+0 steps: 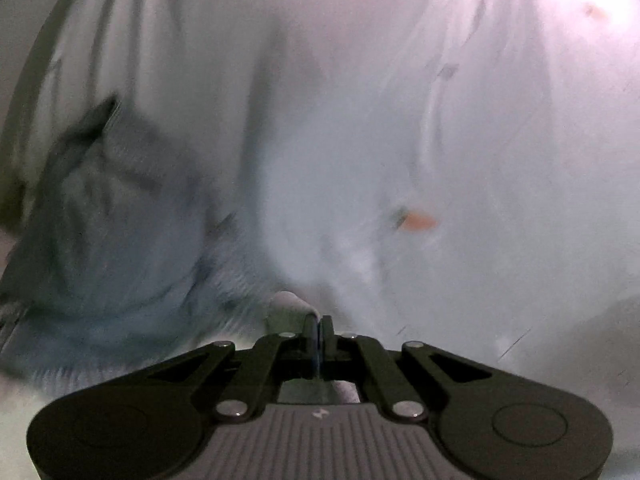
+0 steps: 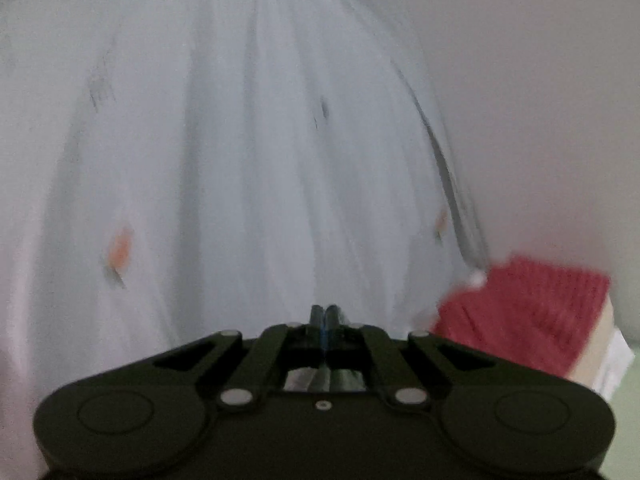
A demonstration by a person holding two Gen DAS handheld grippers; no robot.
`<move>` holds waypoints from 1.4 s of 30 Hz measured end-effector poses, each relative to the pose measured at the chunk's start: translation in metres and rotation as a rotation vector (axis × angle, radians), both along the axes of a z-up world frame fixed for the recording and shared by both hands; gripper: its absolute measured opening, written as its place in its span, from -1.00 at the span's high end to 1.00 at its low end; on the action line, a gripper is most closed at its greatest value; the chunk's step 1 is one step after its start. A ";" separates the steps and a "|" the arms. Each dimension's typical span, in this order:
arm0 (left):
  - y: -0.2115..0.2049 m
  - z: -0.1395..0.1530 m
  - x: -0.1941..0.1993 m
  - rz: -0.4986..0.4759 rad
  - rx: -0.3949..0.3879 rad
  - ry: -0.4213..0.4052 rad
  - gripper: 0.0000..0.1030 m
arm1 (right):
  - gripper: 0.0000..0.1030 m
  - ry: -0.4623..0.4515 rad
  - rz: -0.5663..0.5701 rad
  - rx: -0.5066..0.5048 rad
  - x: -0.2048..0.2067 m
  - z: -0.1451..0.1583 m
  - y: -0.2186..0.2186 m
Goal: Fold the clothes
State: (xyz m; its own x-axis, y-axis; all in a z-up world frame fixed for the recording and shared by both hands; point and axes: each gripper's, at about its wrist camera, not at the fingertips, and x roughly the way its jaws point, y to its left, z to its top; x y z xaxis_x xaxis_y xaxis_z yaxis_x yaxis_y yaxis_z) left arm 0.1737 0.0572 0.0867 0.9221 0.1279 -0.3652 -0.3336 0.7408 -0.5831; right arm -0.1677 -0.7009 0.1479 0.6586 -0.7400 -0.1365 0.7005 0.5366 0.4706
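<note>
White thin cotton garment with small orange motifs point(image 2: 248, 152): hanging stretched ahead of both fingers; left gripper point(image 1: 318, 322) and right gripper point(image 2: 325, 314) clenching its edge; advisably keeping tension even, hems level.

The left gripper point(image 1: 319, 320) has its two black fingers pressed together, their tips almost touching, with a thin fold of cloth point(image 1: 320, 160) pinched between them. Its linkage arms are drawn inward toward the centre line and the wide black body fills the bottom of the left wrist view. The right gripper point(image 2: 325, 314) is likewise closed, fingers side by side with only a slim blue-edged seam between them, nipping the cloth. Both point forward into the fabric; both views are motion-blurred
</note>
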 end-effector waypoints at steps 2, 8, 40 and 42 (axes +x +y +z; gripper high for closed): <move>0.003 0.014 -0.014 0.016 0.022 -0.043 1.00 | 1.00 -0.036 -0.014 -0.038 -0.022 0.011 0.009; 0.009 -0.017 -0.063 0.087 0.094 0.068 1.00 | 1.00 0.101 -0.064 0.053 -0.087 -0.051 0.035; 0.002 -0.167 -0.185 0.169 0.188 0.590 0.48 | 0.33 0.380 -0.092 0.535 -0.190 -0.246 0.050; -0.009 -0.157 -0.187 0.149 0.206 0.574 0.38 | 0.32 0.318 -0.126 0.548 -0.199 -0.243 0.046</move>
State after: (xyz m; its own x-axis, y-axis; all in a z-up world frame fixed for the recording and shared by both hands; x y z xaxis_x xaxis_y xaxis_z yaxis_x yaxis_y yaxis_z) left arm -0.0135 0.0481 -0.0706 0.5533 0.3604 -0.7509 -0.6595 0.7402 -0.1307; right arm -0.3665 -0.6546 -0.0951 0.4366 -0.5763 -0.6908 0.8927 0.1820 0.4123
